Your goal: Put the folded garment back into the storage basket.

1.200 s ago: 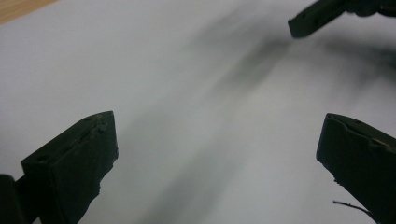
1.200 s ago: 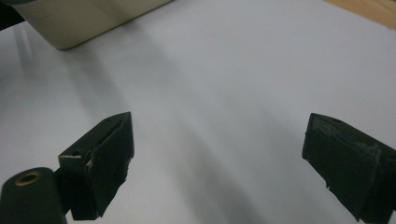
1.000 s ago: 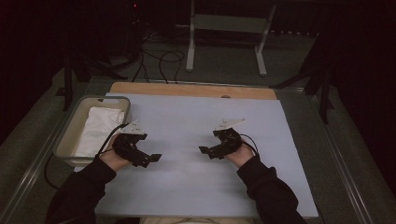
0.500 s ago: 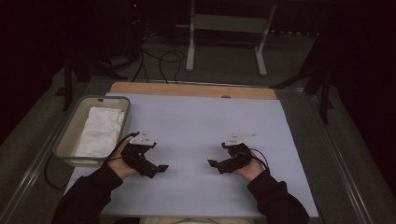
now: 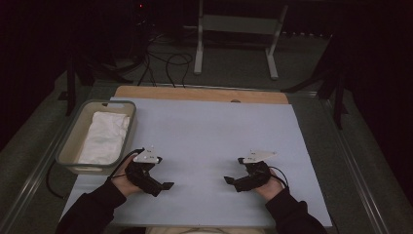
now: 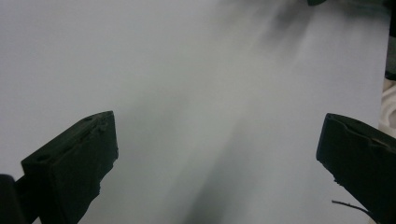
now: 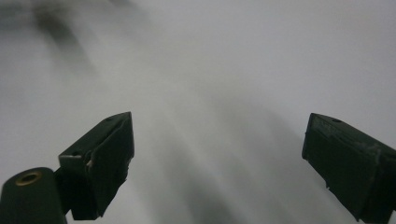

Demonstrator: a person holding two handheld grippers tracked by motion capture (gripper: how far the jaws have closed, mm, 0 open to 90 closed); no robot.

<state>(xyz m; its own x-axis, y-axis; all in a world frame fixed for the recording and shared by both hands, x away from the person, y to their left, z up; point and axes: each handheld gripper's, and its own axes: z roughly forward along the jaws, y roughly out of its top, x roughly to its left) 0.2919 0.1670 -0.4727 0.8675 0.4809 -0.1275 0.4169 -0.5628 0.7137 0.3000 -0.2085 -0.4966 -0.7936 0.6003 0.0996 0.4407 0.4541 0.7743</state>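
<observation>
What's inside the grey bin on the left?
The grey bin holds a white cloth lying flat, covering most of its floor. Anything beneath the cloth is hidden.

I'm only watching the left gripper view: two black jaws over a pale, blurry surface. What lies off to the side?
Observer: The high view shows a grey bin at the table's left edge, beside the left gripper, with a folded white cloth inside.
Operator: Is there a second tool?
Observer: Yes, the right gripper sits over the blue mat, pointing toward the left one.
Operator: Is it holding anything?
Observer: No. In the right gripper view its jaws stand wide apart with nothing between them.
</observation>
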